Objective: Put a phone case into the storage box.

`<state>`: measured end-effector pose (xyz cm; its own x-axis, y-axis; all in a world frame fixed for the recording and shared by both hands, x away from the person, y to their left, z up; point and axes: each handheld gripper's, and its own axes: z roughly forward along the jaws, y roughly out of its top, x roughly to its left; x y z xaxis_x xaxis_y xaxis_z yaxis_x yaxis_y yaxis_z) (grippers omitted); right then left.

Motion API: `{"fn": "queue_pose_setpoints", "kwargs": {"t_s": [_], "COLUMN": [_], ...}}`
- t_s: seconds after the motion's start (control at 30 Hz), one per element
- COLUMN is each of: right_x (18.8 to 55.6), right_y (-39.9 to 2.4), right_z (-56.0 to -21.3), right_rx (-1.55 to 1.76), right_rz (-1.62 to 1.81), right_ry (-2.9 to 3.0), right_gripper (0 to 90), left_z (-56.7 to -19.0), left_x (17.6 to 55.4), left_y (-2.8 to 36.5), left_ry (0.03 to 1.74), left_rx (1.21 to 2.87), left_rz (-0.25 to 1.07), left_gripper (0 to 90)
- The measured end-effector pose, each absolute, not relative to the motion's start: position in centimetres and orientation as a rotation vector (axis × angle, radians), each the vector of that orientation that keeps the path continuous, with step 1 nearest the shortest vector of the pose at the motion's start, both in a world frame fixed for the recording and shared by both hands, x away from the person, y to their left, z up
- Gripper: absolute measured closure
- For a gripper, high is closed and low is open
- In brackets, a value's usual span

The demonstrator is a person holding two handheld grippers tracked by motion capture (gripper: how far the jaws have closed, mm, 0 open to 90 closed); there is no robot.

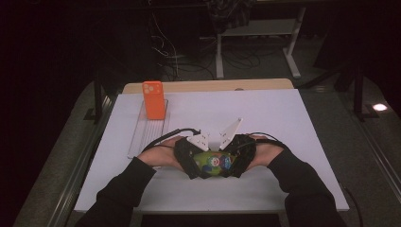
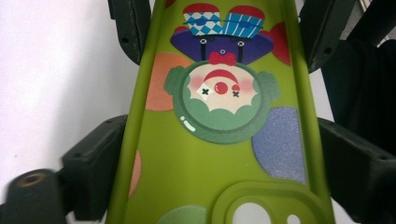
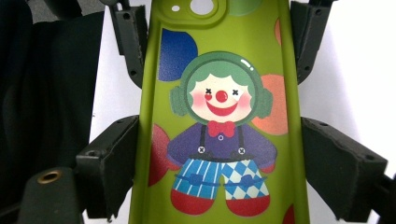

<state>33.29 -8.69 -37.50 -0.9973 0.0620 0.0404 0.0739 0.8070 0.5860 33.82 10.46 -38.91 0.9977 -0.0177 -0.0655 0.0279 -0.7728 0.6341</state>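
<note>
gripping a green clown phone case (image 1: 213,163) between them, both grippers' jaws clasp it over a white table (image 1: 265,113) in a dark room.

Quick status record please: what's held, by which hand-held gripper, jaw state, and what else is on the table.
held item: green clown phone case, printed side up
left hand-held gripper: jaws flank the case's long edges at the camera-cutout end; contact not clear
right hand-held gripper: jaws flank the clown's-feet end; contact not clear
location: near edge of the white table, centre
other items: orange phone case upright on a clear tray, far left
</note>
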Motion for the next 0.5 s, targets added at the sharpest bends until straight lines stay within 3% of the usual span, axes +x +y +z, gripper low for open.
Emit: {"fn": "queue_pose_setpoints", "kwargs": {"t_s": [0.5], "right_x": [33.22], "right_y": [-8.78], "right_z": [-37.8], "right_rx": [-0.12], "right_rz": [-0.949], "right_ry": [-2.935], "right_gripper": [11.4], "left_z": [-38.91], "left_x": [33.71], "left_y": [10.63], "left_ry": [-0.027], "left_rx": [2.443], "left_rz": [-0.119], "left_gripper": [15.4]}}
